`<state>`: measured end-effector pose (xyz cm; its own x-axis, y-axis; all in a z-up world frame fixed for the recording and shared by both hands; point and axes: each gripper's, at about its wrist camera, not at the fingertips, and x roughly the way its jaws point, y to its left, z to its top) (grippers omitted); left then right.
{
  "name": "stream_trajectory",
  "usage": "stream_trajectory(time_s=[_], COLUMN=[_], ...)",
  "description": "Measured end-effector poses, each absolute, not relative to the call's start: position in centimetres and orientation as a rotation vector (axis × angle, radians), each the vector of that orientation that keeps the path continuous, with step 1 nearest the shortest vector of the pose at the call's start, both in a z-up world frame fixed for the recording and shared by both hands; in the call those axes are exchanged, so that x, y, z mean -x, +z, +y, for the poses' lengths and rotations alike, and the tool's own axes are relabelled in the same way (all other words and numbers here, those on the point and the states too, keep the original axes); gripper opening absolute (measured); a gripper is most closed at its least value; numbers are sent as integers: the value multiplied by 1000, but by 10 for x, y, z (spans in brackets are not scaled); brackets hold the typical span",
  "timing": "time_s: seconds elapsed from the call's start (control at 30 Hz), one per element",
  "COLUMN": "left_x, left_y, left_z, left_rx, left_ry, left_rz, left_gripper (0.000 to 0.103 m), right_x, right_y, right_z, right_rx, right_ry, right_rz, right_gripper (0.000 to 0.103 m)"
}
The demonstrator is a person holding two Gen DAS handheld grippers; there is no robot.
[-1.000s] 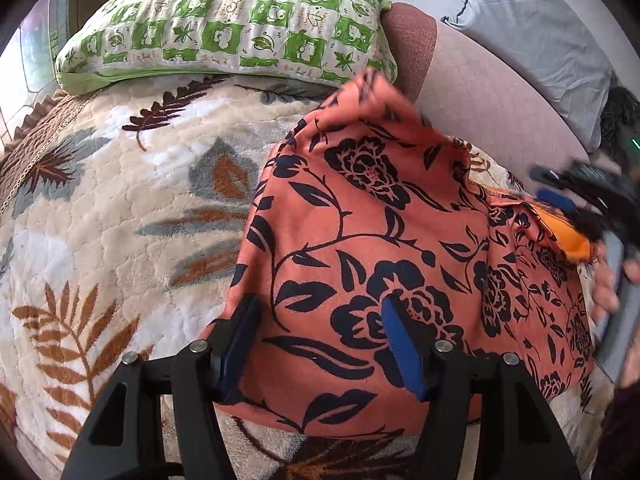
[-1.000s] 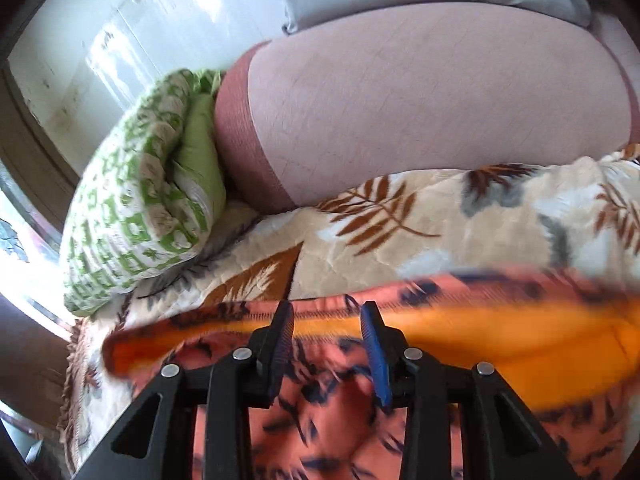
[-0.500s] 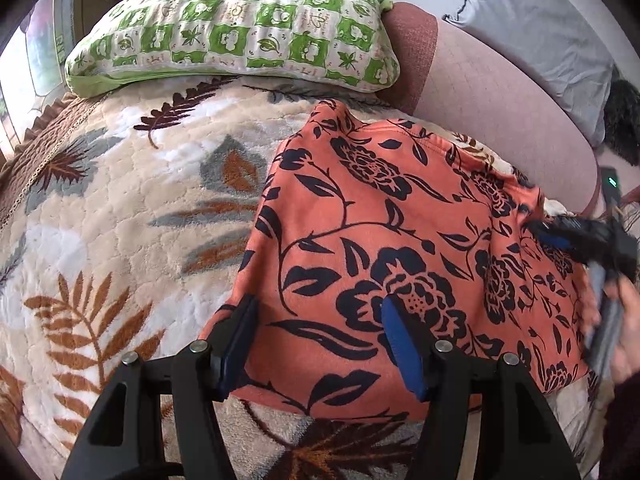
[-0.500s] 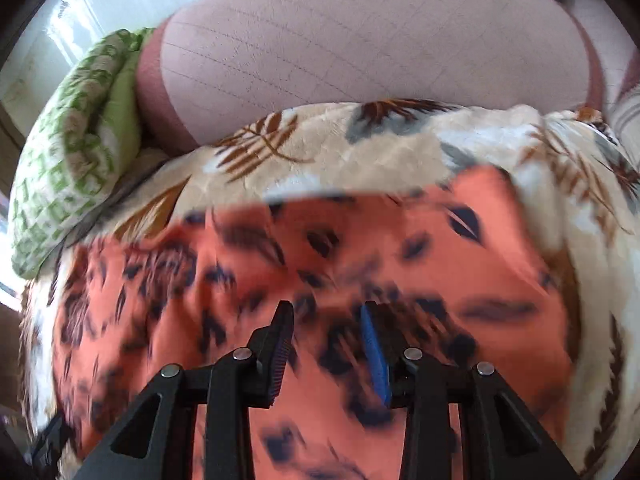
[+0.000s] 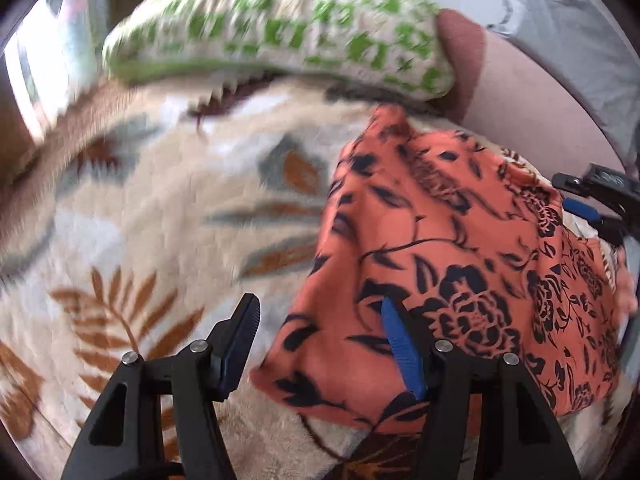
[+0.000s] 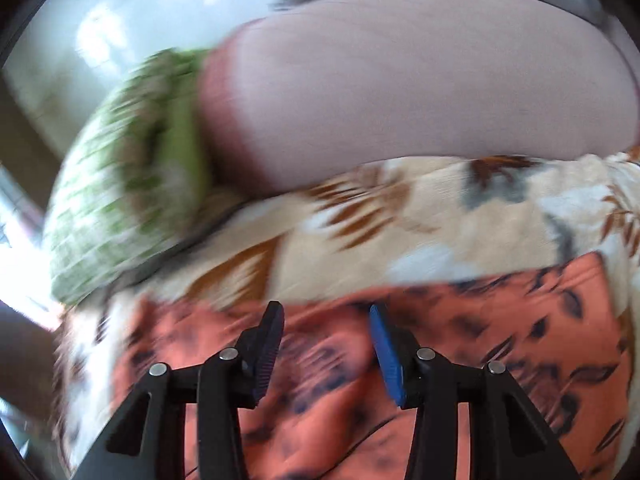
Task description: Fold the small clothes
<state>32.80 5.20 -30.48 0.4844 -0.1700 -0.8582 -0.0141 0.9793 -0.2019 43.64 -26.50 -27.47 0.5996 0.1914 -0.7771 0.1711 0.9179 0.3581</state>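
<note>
An orange garment with black flowers [image 5: 460,260] lies spread on the leaf-patterned blanket [image 5: 160,220]. My left gripper [image 5: 318,320] hovers open over the garment's near left corner. Its blue right finger [image 5: 400,352] is above the cloth and its left finger is above bare blanket. The right gripper [image 5: 570,196] shows at the garment's far right edge. In the right wrist view, which is blurred, the right gripper [image 6: 325,316] stands just above the garment [image 6: 460,360] near its far edge. Its jaws are opening and the pads do not press on the cloth.
A green-and-white pillow [image 5: 280,24] lies at the head of the blanket, against a pink bolster [image 6: 420,100]. A grey cushion [image 5: 568,40] sits behind at the upper right. A hand [image 5: 624,288] shows at the garment's right side.
The right gripper drew the lifted edge over and laid the garment flat, hiding the orange lining, then widened its jaws. The left gripper now sits further left, at the garment's corner.
</note>
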Motion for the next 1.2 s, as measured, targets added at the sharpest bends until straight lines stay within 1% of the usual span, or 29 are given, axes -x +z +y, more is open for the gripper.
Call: stream_trajectory(time_s=[0.07,0.2,0.27,0.4,0.47,0.57,0.63,0.73,0.87,0.93,1.0,1.07,1.13,1.17,1.2], left_x=[-328,-327,-327,-326,-326,-322,-320,-317,-320,-320,-319,-318,-315,-313,-309], left_y=[-306,-304,-304,-305,-306,-304,-301,-296,-298,-295,-288,-281,-272,-269,-266], left_z=[59,54,51,50,52,57,60,65,74,77,78,76,70,67,61], left_rx=[245,180,135,99,103,123,106,94,117,121,117,100,93,97,104], left_ry=[-104,-94,-91,-110,-122,-123,-96,-70,-64,-60,-52,-53,-79,-97,-122], left_rz=[1076,1058,1051,1058,1064,1060,1040,1021,1041,1035,1004,970,936,928,915], left_gripper=[64,65,65,65,65,64,63,63,63,63,63,63,72,78,81], right_x=[-438,-467,-486,-511,-508,-497,-493,-493,-503,-497,-487,-466,-438,-419,-398], right_y=[-284,-315,-326,-319,-307,-290,-284,-291,-330,-325,-318,-306,-294,-288,-281], right_z=[-246,-227,-228,-235,-233,-211,-186,-143,-98,-92,-98,-111,-124,-136,-149], right_rx=[-422,-283,-248,-333,-406,-471,-458,-441,-443,-414,-466,-509,-490,-481,-471], right_ry=[45,-36,-76,-107,-62,84,169,265,318,292,309,330,316,307,283], right_rz=[983,1045,1029,1015,973,944,955,1017,1139,1096,1101,1062,1025,998,975], right_gripper=[49,48,49,49,49,49,49,49,50,51,50,50,50,50,50])
